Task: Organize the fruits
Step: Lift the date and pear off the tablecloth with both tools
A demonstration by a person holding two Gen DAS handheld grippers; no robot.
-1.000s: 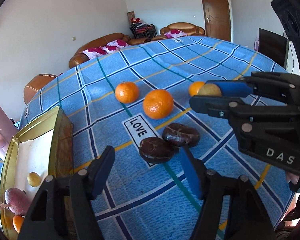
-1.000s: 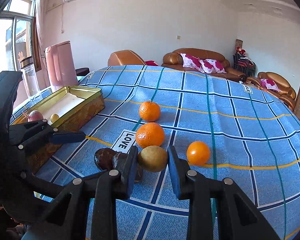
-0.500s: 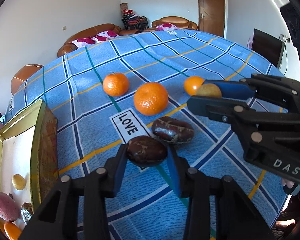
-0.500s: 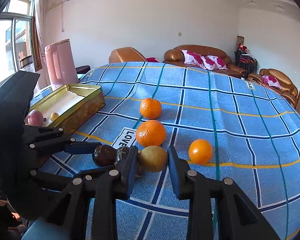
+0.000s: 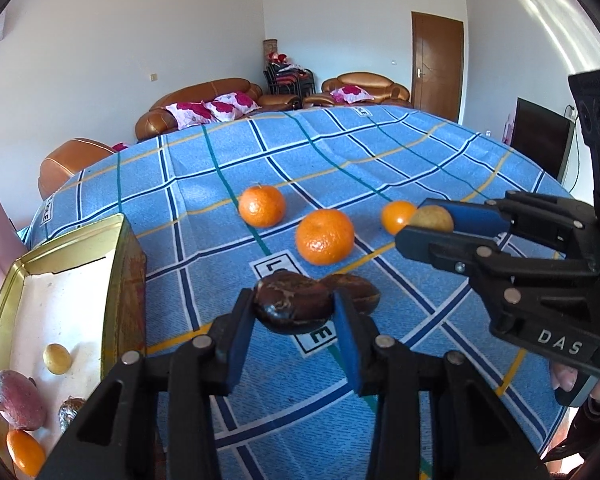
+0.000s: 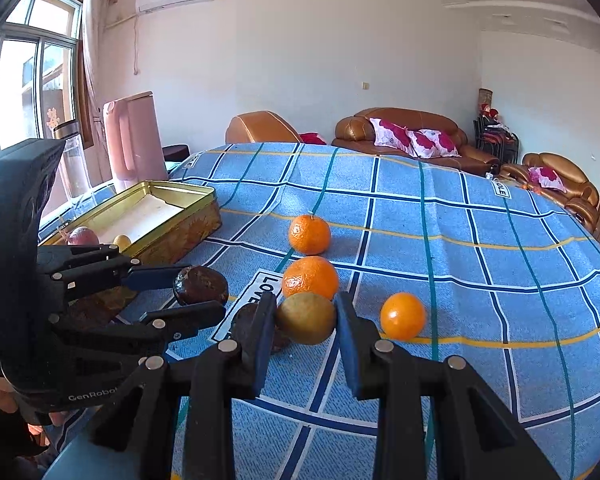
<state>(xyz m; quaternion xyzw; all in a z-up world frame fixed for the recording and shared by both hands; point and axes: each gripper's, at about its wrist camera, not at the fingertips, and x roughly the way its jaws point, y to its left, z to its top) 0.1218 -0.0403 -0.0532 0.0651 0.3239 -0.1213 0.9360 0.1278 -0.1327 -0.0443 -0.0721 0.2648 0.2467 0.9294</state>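
Left gripper [image 5: 294, 316] is clamping the dark brown wrinkled round fruit [image 5: 292, 307] at lower centre, raised above the blue checked table [image 5: 380, 152]; right gripper [image 6: 306, 320] is pinching the yellow-green round fruit [image 6: 306, 318] mid-frame.

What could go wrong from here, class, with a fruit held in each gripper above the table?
1. The dark fruit is round and pinched only at its sides by the left gripper; it might slip.
2. The right gripper holds the yellow-green fruit close beside the left one; they could collide heading for the tin.
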